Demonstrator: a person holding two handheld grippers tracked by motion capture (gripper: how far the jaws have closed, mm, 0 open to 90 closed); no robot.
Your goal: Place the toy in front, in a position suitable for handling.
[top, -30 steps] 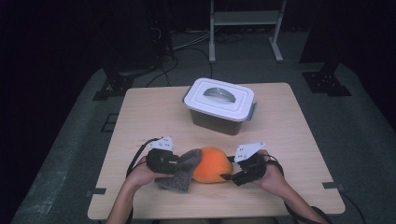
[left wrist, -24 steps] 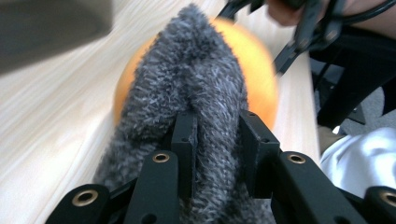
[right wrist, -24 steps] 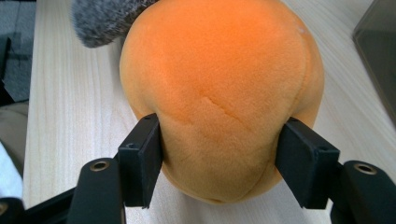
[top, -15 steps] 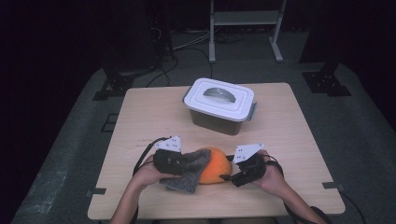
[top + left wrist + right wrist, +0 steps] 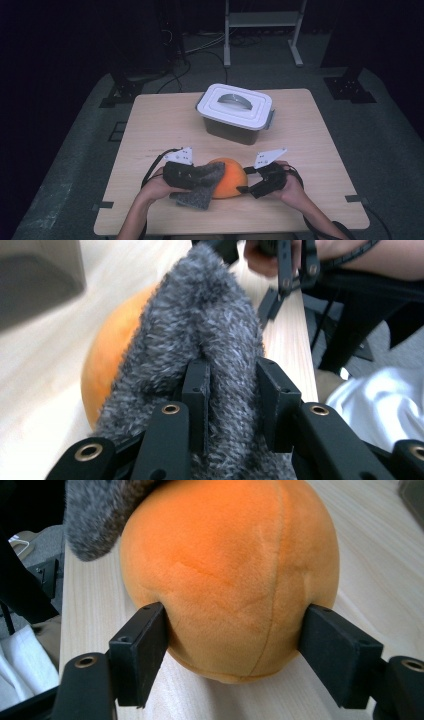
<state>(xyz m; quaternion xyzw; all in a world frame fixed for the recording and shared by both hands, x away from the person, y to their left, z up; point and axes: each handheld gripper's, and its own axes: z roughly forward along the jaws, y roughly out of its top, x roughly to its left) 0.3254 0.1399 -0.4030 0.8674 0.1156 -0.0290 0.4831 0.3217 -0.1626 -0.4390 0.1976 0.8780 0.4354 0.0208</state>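
Note:
An orange plush ball (image 5: pixel 231 177) rests on the table near its front edge. A grey fuzzy cloth (image 5: pixel 200 187) drapes over the ball's left side. My left gripper (image 5: pixel 207 181) is shut on a fold of that cloth (image 5: pixel 200 330), and the ball (image 5: pixel 107 355) bulges behind it. My right gripper (image 5: pixel 245 190) comes in from the right, with the ball (image 5: pixel 225 570) between its jaws. Those jaws have just been opening, but both pads (image 5: pixel 142 645) still touch the plush. The cloth's edge (image 5: pixel 95 515) hangs over the ball's top left.
A white-lidded storage box (image 5: pixel 235 107) with a handle stands at the back middle of the wooden table (image 5: pixel 310 130). The person's white clothing (image 5: pixel 380 405) lies beyond the table's front edge. Dark floor, cables and stand legs surround the table.
Both hands stay nearly where they were. The grey cloth now covers a little more of the ball's left side.

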